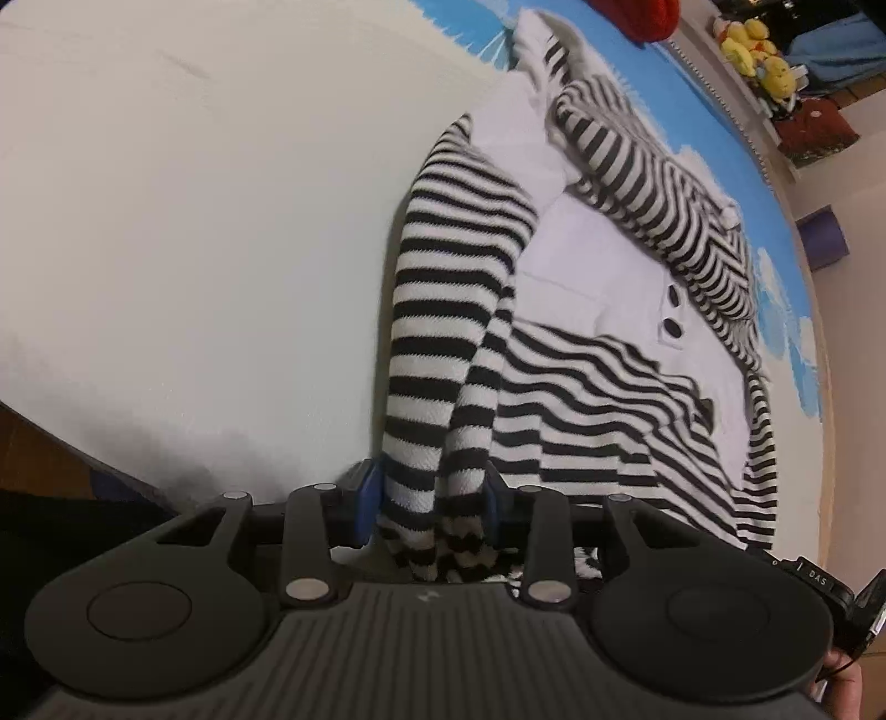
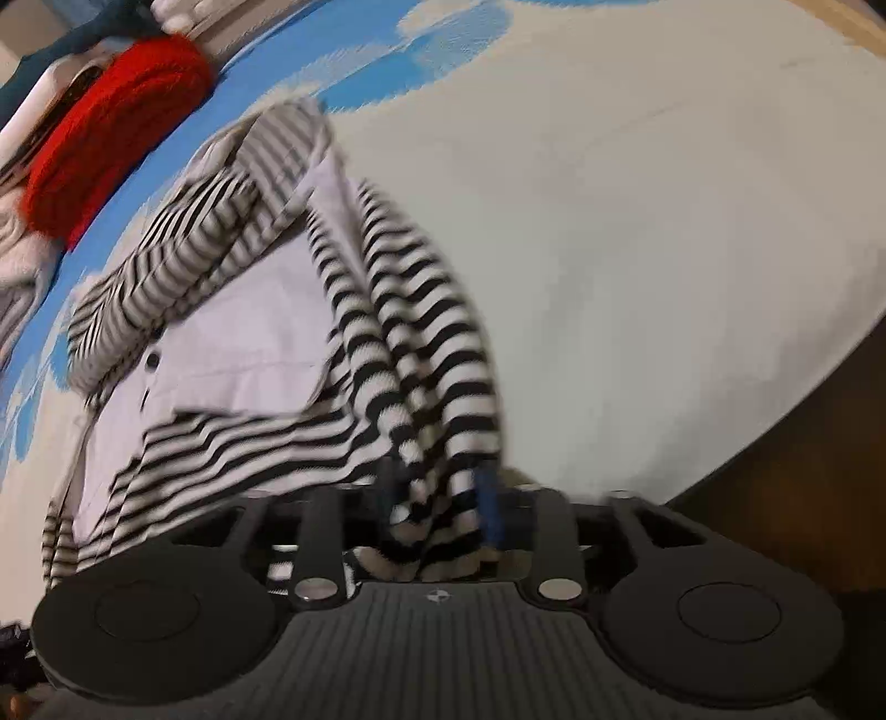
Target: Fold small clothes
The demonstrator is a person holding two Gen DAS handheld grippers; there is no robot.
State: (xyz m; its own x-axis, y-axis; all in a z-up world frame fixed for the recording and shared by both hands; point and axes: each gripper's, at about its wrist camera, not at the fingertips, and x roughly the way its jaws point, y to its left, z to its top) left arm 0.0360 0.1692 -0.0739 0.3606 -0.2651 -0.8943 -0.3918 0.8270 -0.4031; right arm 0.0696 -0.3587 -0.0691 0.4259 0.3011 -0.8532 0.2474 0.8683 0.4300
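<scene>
A black-and-white striped top [image 1: 598, 387] with a white front panel and dark buttons lies on a white and blue table cover [image 1: 194, 221]. My left gripper [image 1: 434, 498] is shut on a bunched striped sleeve [image 1: 443, 310] that rises from the garment toward the camera. My right gripper [image 2: 443, 504] is shut on striped fabric [image 2: 421, 365] too, lifted off the cover [image 2: 637, 221]. The rest of the top [image 2: 221, 343] lies flat to its left; this view is blurred by motion.
A red knitted item [image 2: 116, 122] lies at the far edge of the table, also showing in the left wrist view [image 1: 642, 16]. Yellow plush toys [image 1: 753, 50] sit on a shelf beyond. The table's near edge [image 2: 803, 404] drops to dark floor.
</scene>
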